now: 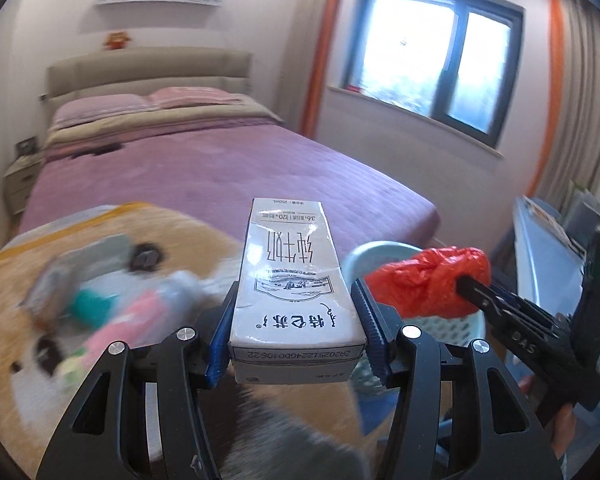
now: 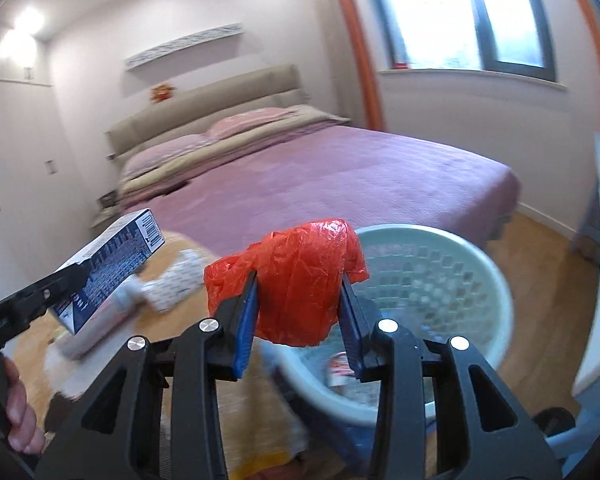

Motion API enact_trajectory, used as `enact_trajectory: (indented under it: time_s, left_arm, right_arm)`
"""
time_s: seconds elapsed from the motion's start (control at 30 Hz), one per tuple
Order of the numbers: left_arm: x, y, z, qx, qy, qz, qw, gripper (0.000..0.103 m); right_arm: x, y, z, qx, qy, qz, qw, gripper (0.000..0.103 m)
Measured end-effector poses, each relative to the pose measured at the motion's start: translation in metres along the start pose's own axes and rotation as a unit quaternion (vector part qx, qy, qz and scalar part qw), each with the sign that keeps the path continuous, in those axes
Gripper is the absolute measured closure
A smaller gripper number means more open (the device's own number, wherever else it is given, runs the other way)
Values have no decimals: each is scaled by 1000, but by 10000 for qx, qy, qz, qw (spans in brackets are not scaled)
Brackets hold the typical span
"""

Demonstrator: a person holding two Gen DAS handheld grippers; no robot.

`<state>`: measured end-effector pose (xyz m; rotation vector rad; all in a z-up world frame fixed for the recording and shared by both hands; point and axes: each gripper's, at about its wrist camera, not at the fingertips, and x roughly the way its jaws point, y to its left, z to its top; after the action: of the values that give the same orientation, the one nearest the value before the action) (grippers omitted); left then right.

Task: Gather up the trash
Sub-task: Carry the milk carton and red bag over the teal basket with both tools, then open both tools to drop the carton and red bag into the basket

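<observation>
- A bed (image 1: 204, 160) under a purple cover stands against the white back wall (image 1: 60, 20), its headboard (image 1: 148, 70) beige.
- A dark-framed window (image 1: 432, 60) glows bright, with orange-edged curtains (image 1: 556, 92) alongside.
- The floor (image 2: 548, 280) is wooden.

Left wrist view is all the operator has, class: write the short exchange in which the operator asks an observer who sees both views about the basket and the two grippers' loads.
Operator: The basket is mostly hidden behind my carton. Anything in it?
Observer: Yes. In the right wrist view the pale green basket shows a small red-and-white piece on its bottom.
Operator: Does the right gripper truly clamp the bag?
Observer: Yes, the right gripper pinches the red plastic bag between both blue pads, just in front of the basket's near rim.
Operator: What is on my carton's far side?
Observer: The milk carton in the left gripper has a dark blue printed side with a barcode.
</observation>
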<state>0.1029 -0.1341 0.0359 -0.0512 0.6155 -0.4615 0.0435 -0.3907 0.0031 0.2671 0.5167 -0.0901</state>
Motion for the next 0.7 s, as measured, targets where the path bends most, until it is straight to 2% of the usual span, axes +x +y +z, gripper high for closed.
enact_trajectory:
  time_s: [0.2,0.37,0.47,0.5,0.57,0.6,0.7]
  left_arm:
    - [59,-46,4,343,349,-423,9979,51]
    - [104,-65,3,548,707,-597,9942,51]
    - [127,-73,2,516,930,-922,9900,49]
    - [130,-74,0,520,937,-921,9900,47]
    - [130,-72,-1,474,893,-855,9912,31]
    - [128,-70,-3,446,863,-880,9914,30]
    - [120,-65,-7,398,865,-905,9913,30]
  right_arm:
    - [25,-47,9,512,251,-587,9966,69]
    - [50,-73,12,804,506,-926,9912,69]
    - [66,-86,10,907,723,-1083,9873,58]
    - [71,-91,8,961,834,-1064,9861,55]
    - [74,-97,4,1039,888,-1095,9845,53]
    - [74,-98,3,1058,898,-1124,9839,48]
    - [69,-104,0,1135,875,-1150,9830,47]
